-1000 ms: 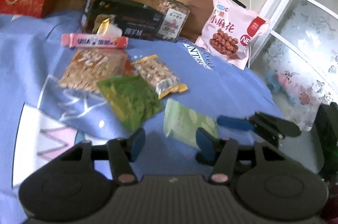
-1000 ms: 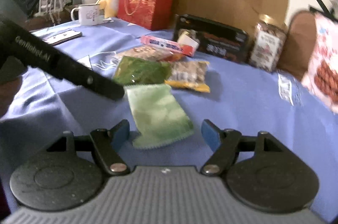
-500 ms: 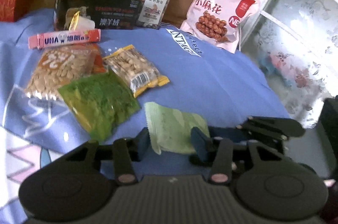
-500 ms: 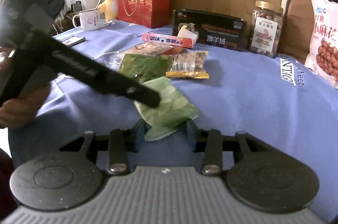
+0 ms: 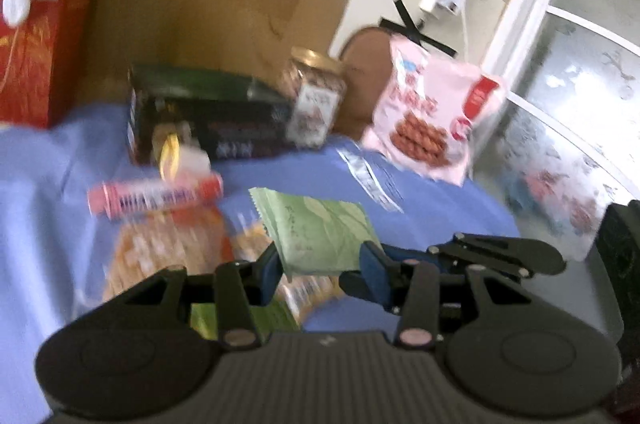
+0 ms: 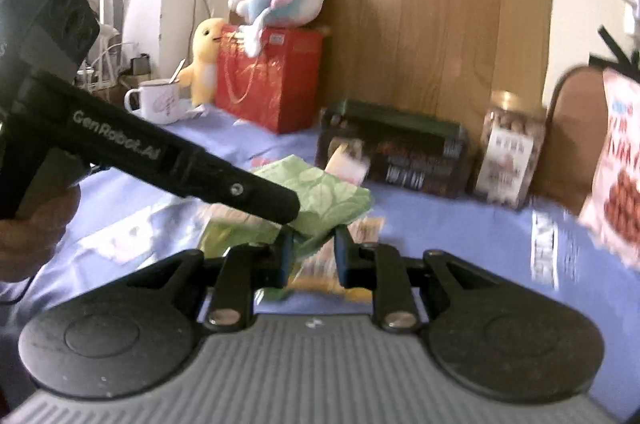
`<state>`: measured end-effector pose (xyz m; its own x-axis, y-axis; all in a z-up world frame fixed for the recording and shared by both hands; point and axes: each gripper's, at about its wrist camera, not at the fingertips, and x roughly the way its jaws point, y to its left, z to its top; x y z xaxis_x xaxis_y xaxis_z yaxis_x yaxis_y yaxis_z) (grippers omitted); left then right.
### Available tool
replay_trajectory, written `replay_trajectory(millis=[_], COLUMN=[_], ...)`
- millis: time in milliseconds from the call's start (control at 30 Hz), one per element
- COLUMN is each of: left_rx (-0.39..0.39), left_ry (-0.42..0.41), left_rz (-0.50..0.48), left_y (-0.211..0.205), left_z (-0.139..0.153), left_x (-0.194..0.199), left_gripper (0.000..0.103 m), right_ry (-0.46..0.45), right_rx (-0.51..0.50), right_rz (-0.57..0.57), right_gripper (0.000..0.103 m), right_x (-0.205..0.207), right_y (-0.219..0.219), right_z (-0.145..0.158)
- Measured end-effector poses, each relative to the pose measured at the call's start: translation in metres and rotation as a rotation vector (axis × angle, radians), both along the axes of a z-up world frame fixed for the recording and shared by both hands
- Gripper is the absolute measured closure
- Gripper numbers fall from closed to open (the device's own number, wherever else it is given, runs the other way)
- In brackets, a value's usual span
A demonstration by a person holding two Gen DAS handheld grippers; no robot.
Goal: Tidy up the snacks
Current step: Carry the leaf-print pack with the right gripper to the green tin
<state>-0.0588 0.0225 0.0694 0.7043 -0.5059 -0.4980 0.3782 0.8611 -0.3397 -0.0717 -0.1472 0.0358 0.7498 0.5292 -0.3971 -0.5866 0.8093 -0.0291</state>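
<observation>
A light green snack packet [image 5: 316, 232] hangs in the air above the blue-clothed table [image 5: 40, 184]. My left gripper [image 5: 324, 274] is shut on its near edge, one blue pad on each side. From the right, my right gripper [image 6: 314, 256] has a corner of the same packet [image 6: 332, 200] between its fingers, and its jaws are closing on it. In the left wrist view the right gripper's fingers [image 5: 492, 252] reach in beside the packet. In the right wrist view the left gripper's black arm [image 6: 180, 160] crosses over it.
Below lie a pink candy stick [image 5: 156, 198], an orange nut bag [image 5: 160, 256], a yellow peanut packet [image 5: 308, 288] and a dark green packet [image 5: 208, 320]. A black box [image 5: 208, 116], a jar [image 5: 316, 104], a pink bag [image 5: 428, 120] and a red box [image 5: 36, 52] stand at the back.
Both grippers closed around the light green packet while it lay on the cloth, then rose together. The packet now hangs off the table between them.
</observation>
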Motion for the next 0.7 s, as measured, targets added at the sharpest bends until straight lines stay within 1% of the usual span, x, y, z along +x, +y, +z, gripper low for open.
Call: replay_trajectory(millis=[267,500,700], left_rx=[0.025,0.022,0.0], left_ry=[-0.054,-0.097,-0.1], left_rz=[0.04,0.075,0.103], left_y=[0.0,0.006,0.014], left_z=[0.021,0.026,0.023], left_x=[0.068,0.119,0.161], left_gripper=[0.061,0.061,0.061], right_ry=[-0.046,-0.082,-0.083], right_rx=[0.009,0.01,0.031], right_rz=[-0.045,-0.072,-0.109], right_gripper=[0.078,0.078,0.078], right_x=[0.065,0.111,0.153], right_y=[0.013,0.025,0.038], right_z=[0.012,0.019,0.02])
